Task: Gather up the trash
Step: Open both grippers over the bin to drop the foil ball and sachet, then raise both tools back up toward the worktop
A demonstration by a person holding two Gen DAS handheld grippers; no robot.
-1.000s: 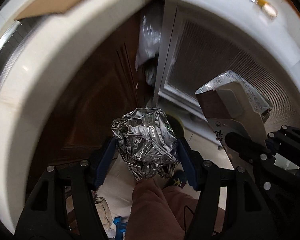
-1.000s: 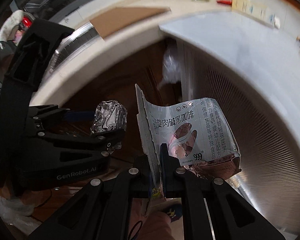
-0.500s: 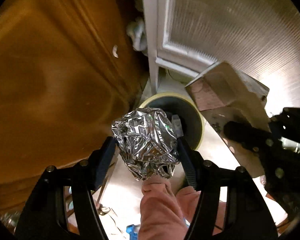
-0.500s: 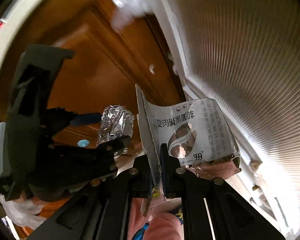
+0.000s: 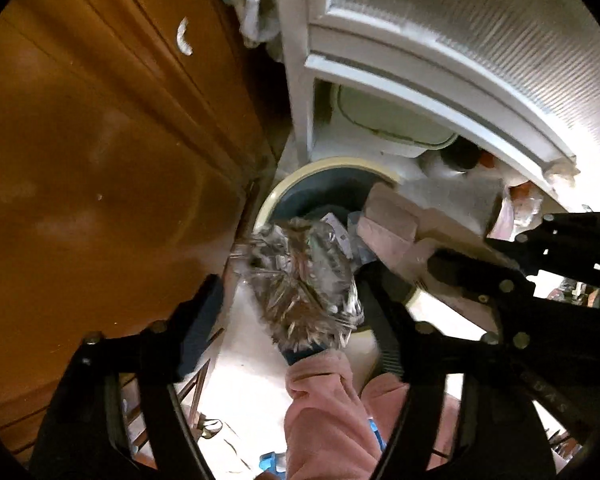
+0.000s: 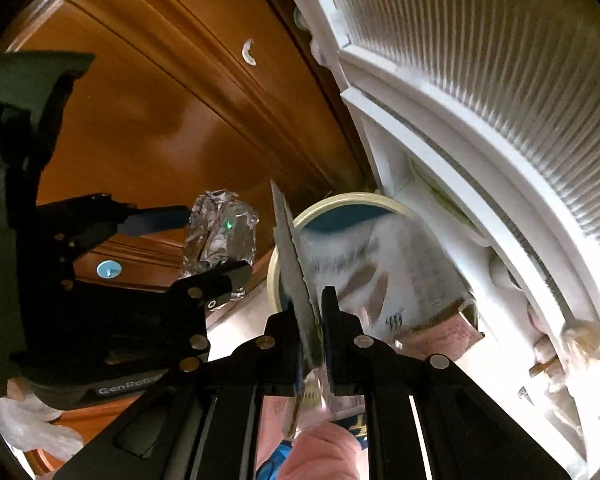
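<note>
- Left claw points down, its jaws opening, the crumpled foil ball loose between them above the near rim of the bin
- Right claw is clamped on a flattened coffee packet over that bin on the floor

Both my wrist cameras look steeply down from close above the bin, seen at twelve o'clock, sharing it and the brown cabinet.
</note>
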